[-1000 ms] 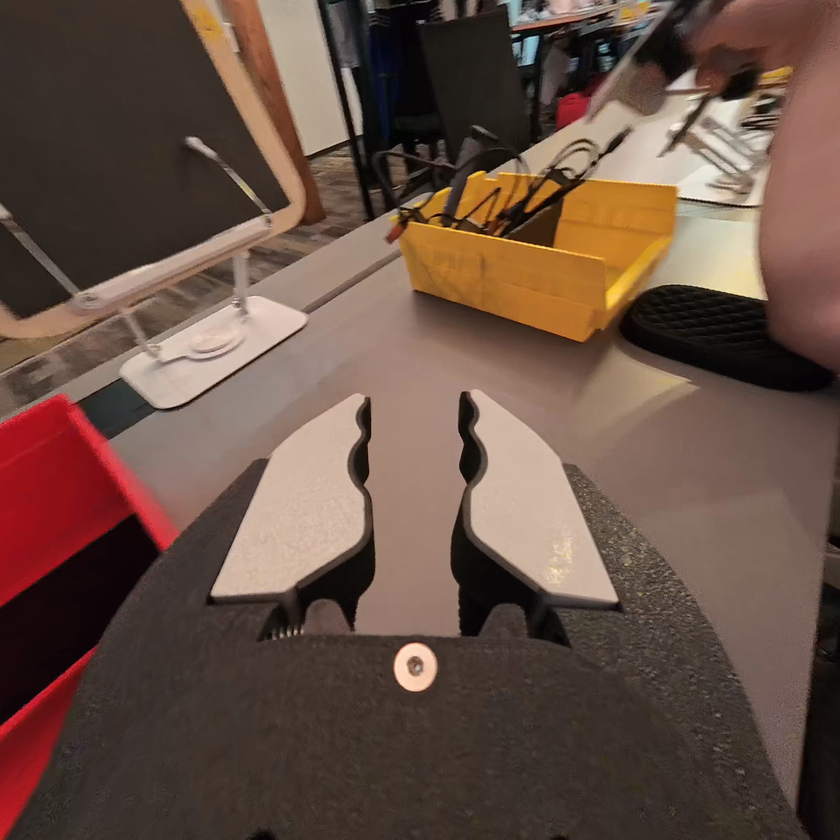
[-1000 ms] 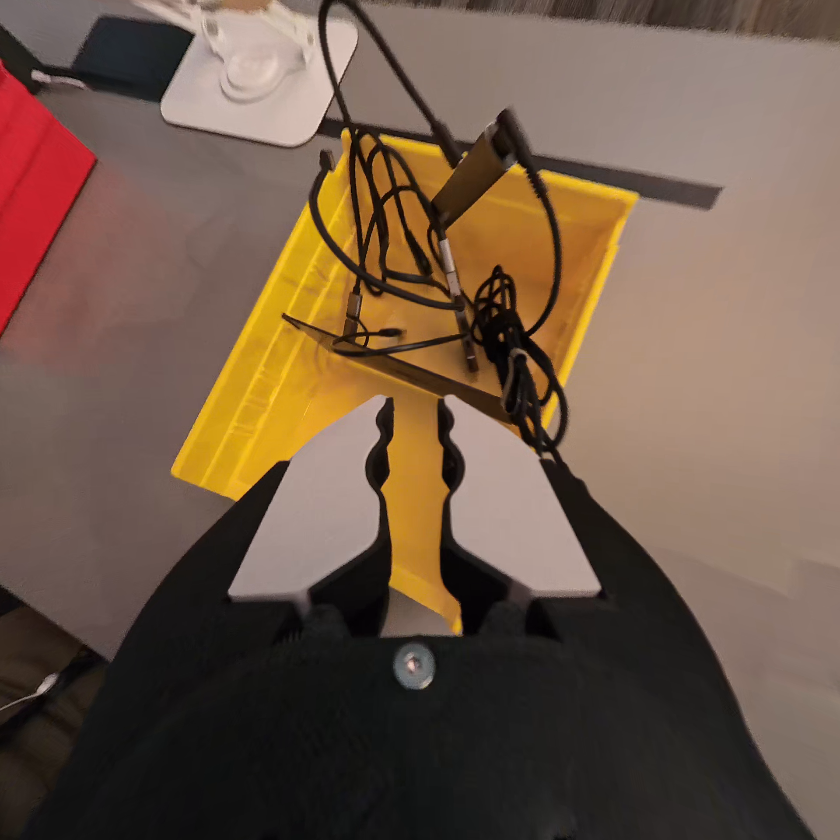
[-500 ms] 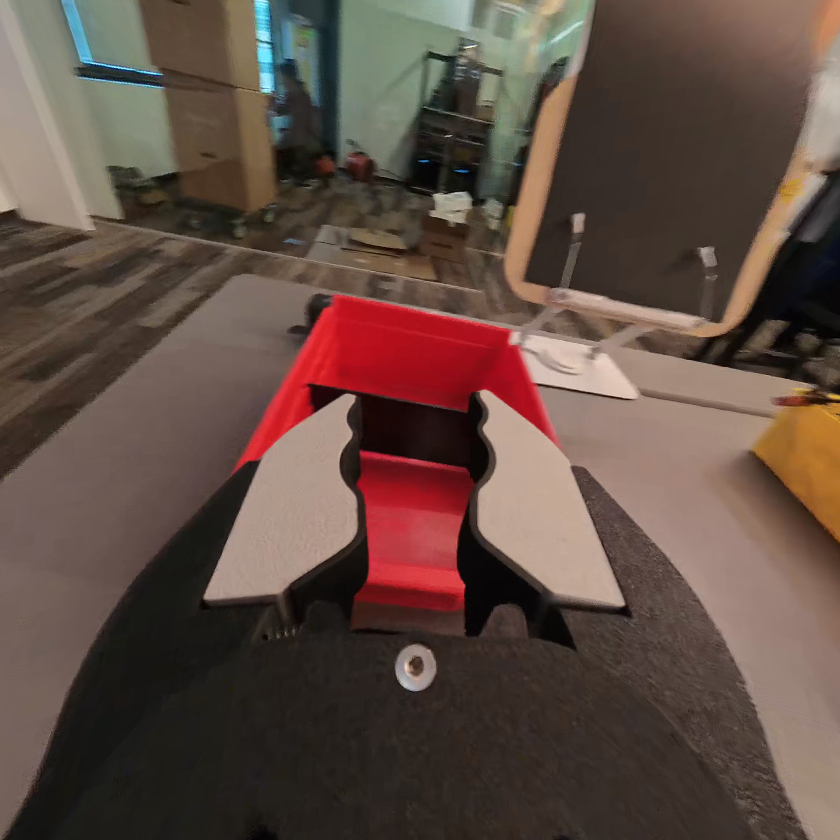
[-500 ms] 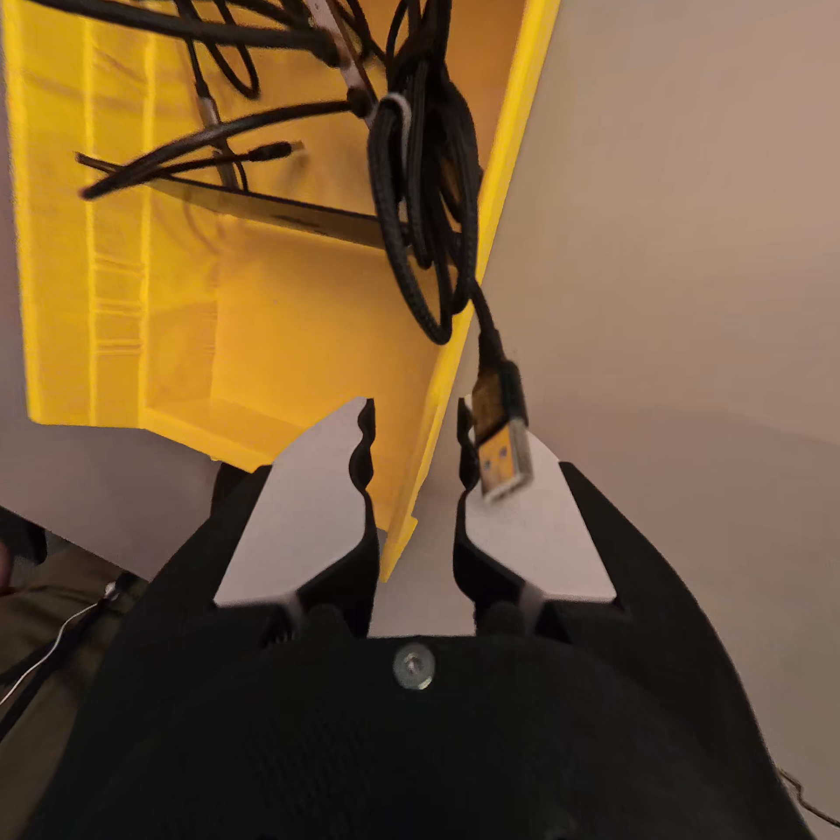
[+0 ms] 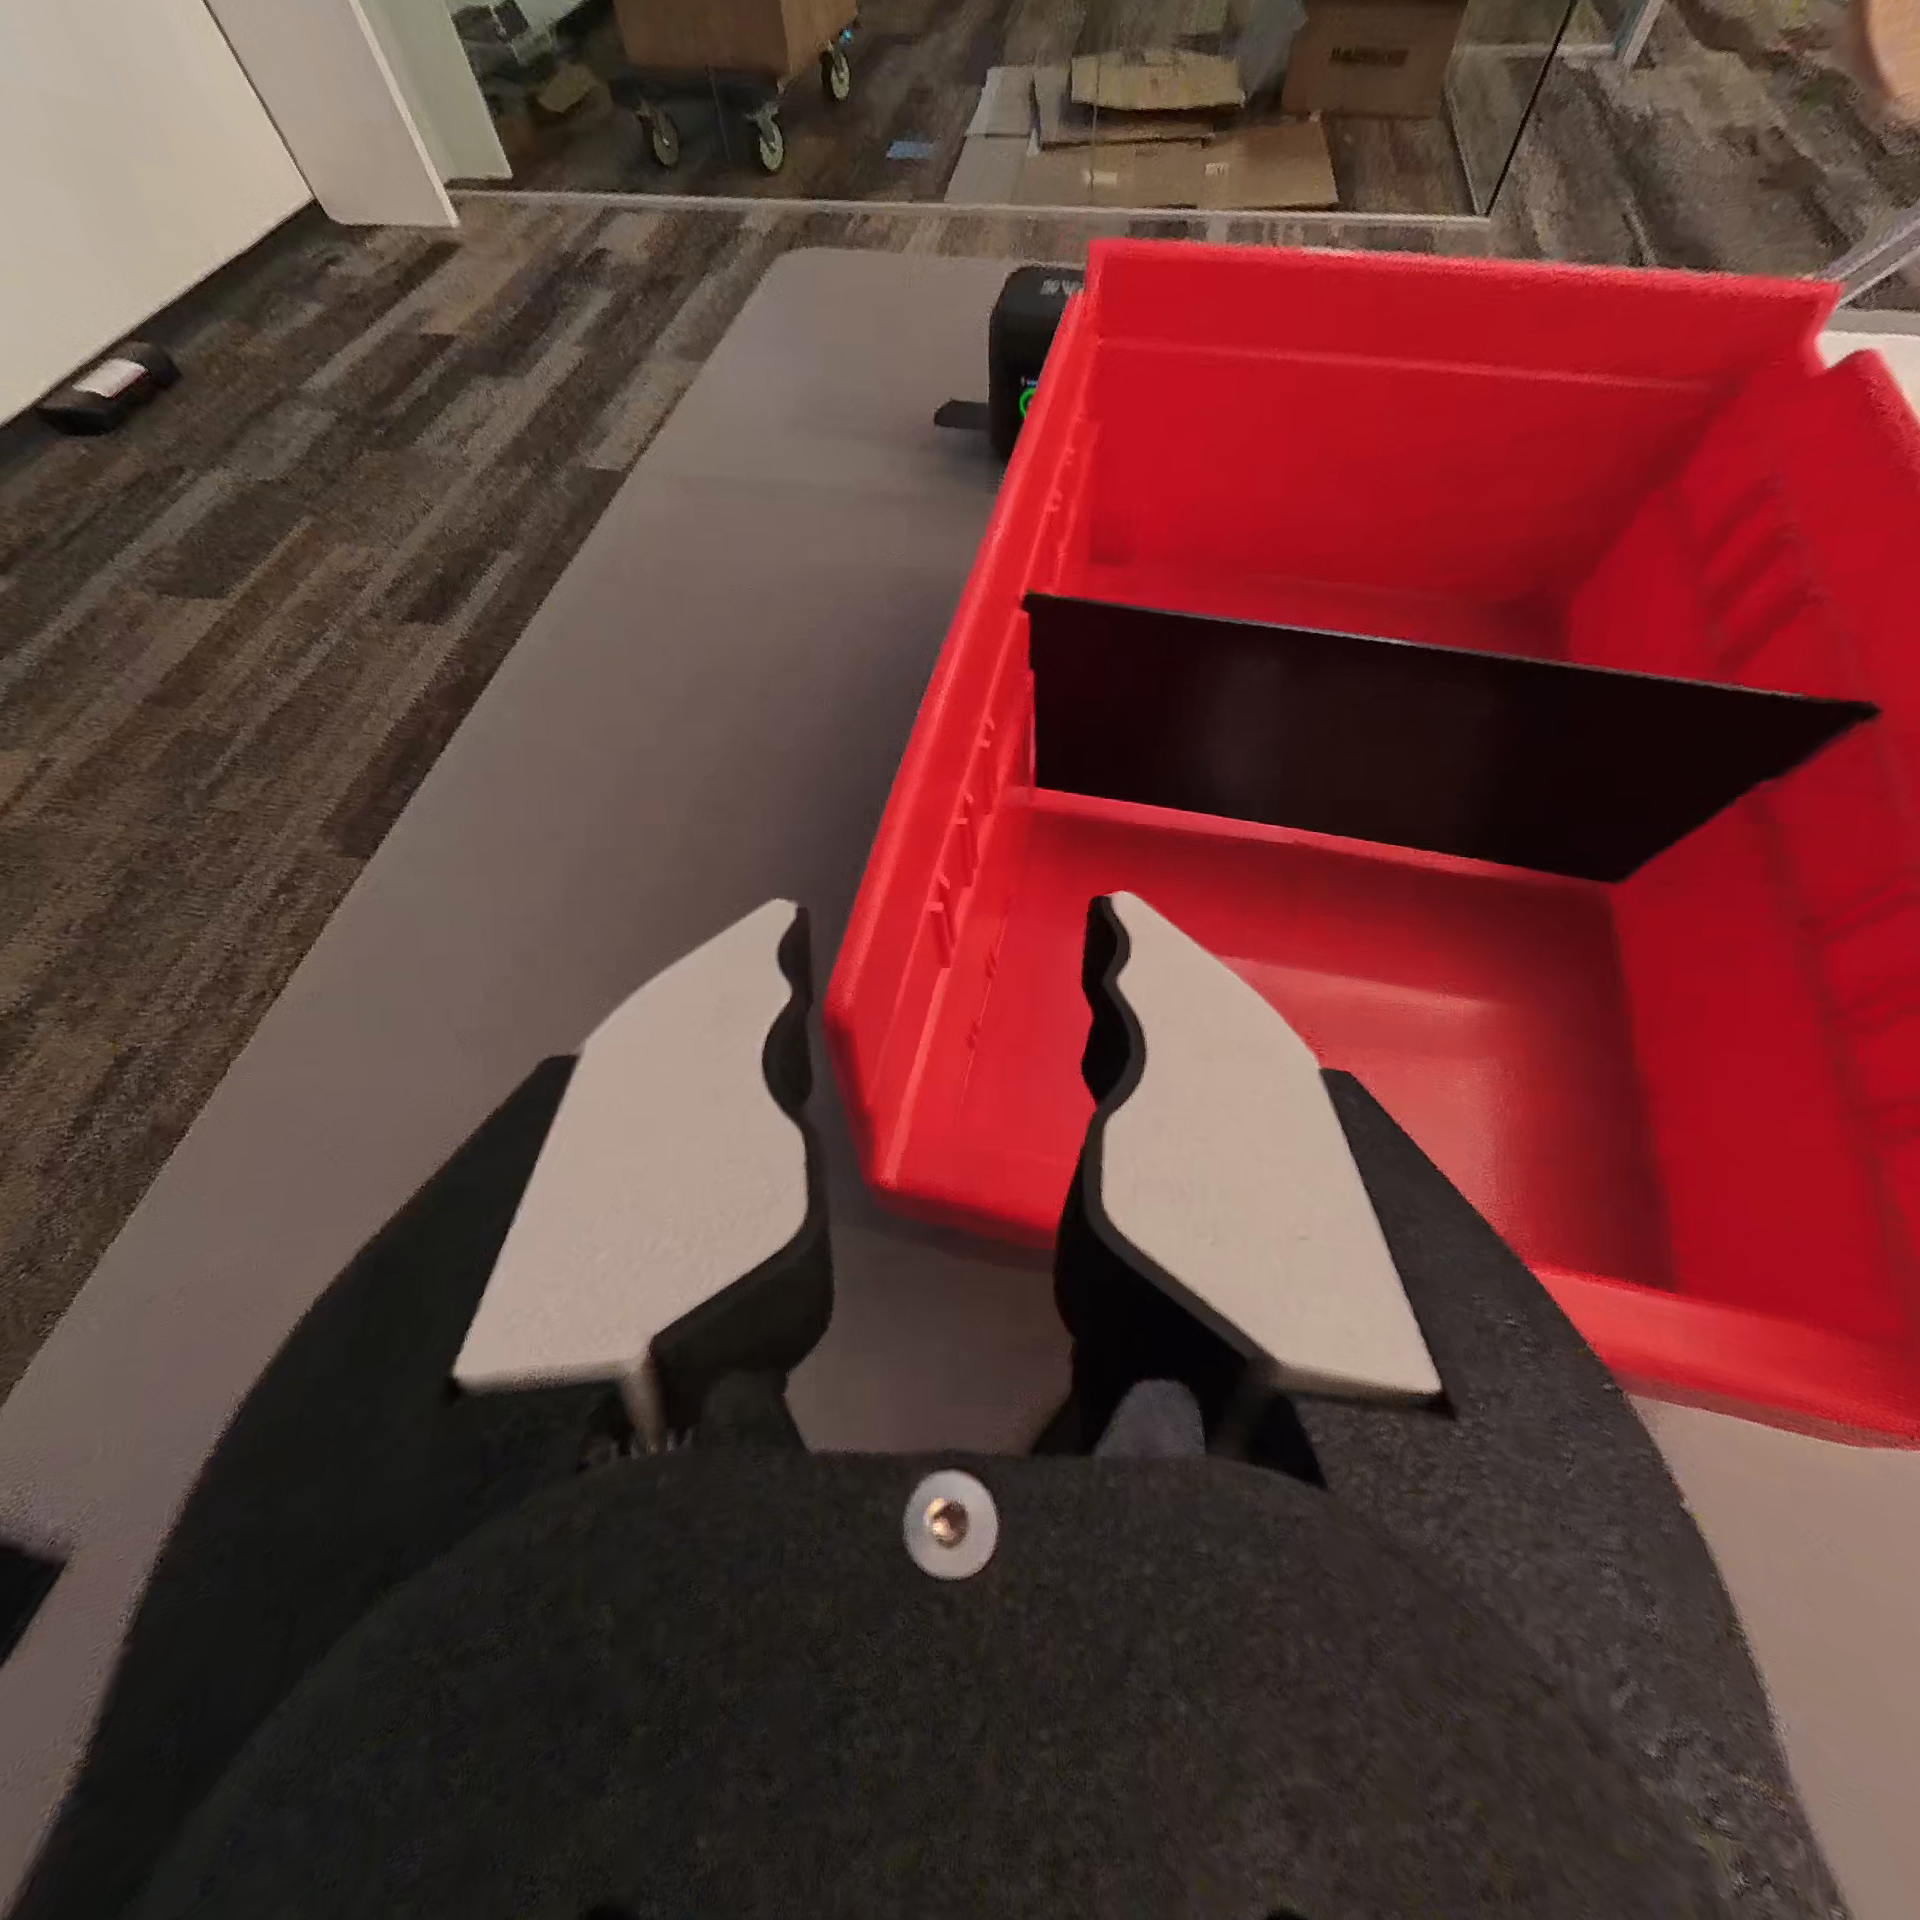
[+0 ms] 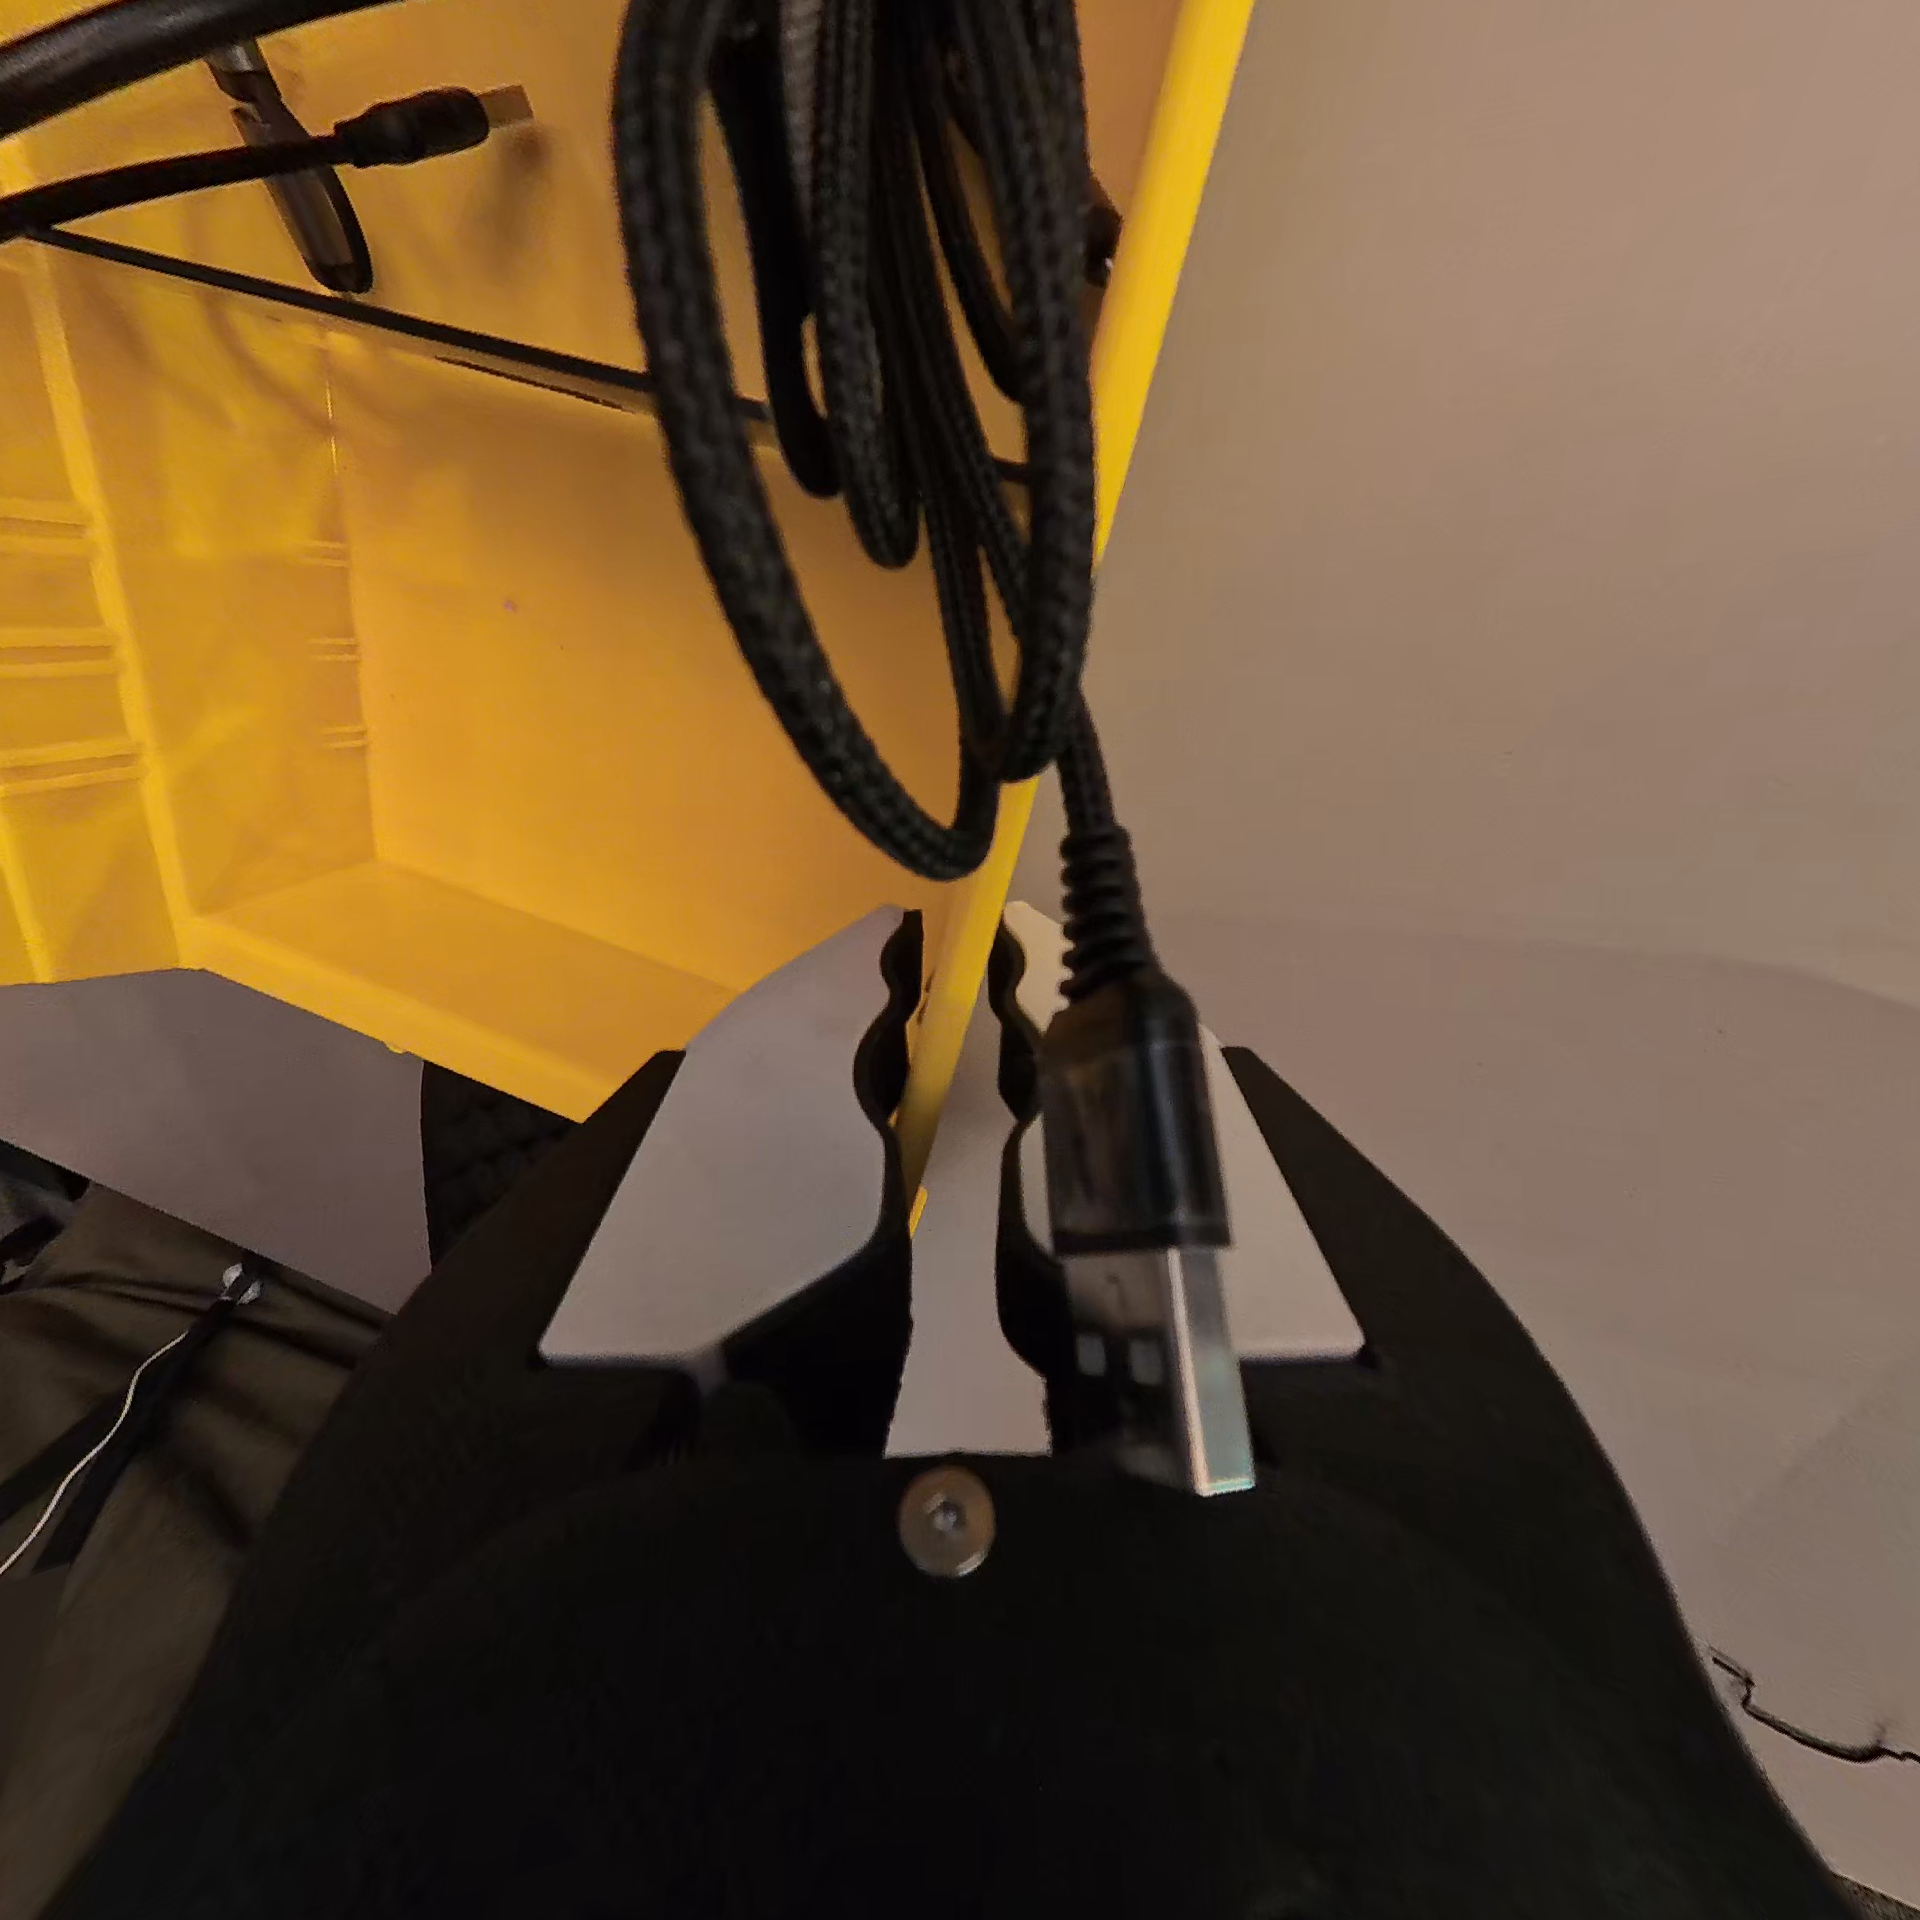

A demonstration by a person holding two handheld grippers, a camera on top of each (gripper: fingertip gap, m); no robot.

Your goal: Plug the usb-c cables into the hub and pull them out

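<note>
In the right wrist view my right gripper is closed narrowly on the right side wall of the yellow bin, one pad on each side of it. A bundle of black braided cable hangs over that wall. Its black plug with a metal end lies on top of my right finger, outside the jaws. More black cables lie deeper in the bin. In the left wrist view my left gripper is open, its fingers straddling the left wall of a red bin without pressing on it.
The red bin has a black divider across it. A small black device stands behind it. Both bins sit on a grey table, whose left edge drops to the floor. A thin black wire lies on the table at lower right. My left gripper's tips are some 30 cm from the small black device.
My left gripper swung from the yellow bin to the red bin and opened wider. My right gripper dropped to the yellow bin's right wall, opened, then closed on it; the plug now rests on its finger.
</note>
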